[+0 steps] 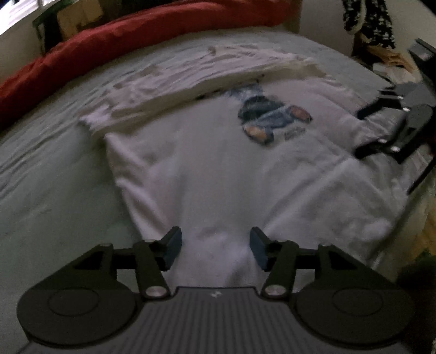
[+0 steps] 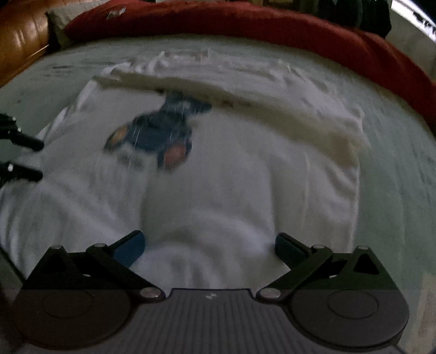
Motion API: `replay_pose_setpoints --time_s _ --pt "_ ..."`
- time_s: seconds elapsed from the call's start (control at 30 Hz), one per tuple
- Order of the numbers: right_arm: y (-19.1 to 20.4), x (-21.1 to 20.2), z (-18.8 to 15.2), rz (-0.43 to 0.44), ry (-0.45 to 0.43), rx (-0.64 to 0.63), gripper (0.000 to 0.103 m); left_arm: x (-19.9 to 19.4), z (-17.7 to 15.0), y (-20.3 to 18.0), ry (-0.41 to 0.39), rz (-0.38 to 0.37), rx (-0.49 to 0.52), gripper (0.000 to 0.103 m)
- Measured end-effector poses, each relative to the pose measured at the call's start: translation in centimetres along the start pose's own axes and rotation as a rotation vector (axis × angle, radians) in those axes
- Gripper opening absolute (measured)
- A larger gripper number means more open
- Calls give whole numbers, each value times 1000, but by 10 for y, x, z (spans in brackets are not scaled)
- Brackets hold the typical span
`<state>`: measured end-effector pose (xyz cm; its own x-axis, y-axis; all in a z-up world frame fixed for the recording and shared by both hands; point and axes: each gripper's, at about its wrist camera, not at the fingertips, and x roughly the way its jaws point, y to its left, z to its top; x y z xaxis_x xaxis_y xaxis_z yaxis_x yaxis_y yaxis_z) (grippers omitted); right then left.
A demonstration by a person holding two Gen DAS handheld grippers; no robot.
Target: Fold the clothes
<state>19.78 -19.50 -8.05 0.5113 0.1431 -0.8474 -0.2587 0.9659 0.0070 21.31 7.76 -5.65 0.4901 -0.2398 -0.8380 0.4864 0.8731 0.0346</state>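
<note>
White cotton T-shirt with a blue printed figure on its chest lies spread flat on the bed, its nearest cloth running right up between the blue-padded jaws of the left gripper. Those jaws stand parted, their pads clear of the fabric on both sides, grasping nothing. In the right wrist view the same shirt fills the middle, and the right gripper hovers over its near edge with jaws spread wide, also released and empty. One side of the shirt is folded over along the far edge, forming a long cream-white flap that partly covers the print. Under the garment is the pale grey-green bedsheet, wrinkled. Along the far side of the bed lies a thick red blanket. Both pictures are blurred.
</note>
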Motion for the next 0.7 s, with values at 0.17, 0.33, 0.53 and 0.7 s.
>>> replay_pose_setpoints --time_s 0.17,0.33,0.53,0.7 --pt "3 -22 -8 56 36 -35 103 -8 17 -23 -46 -41 -6 55" --pt "26 -15 -1 142 -21 -134 103 7 27 -58 -70 -117 39 56" --pt "29 -18 -36 136 -2 -300 103 -1 -5 -70 -8 -83 82 61" --pt "11 -33 -51 144 23 -278 103 -18 -13 -67 60 -41 48 60"
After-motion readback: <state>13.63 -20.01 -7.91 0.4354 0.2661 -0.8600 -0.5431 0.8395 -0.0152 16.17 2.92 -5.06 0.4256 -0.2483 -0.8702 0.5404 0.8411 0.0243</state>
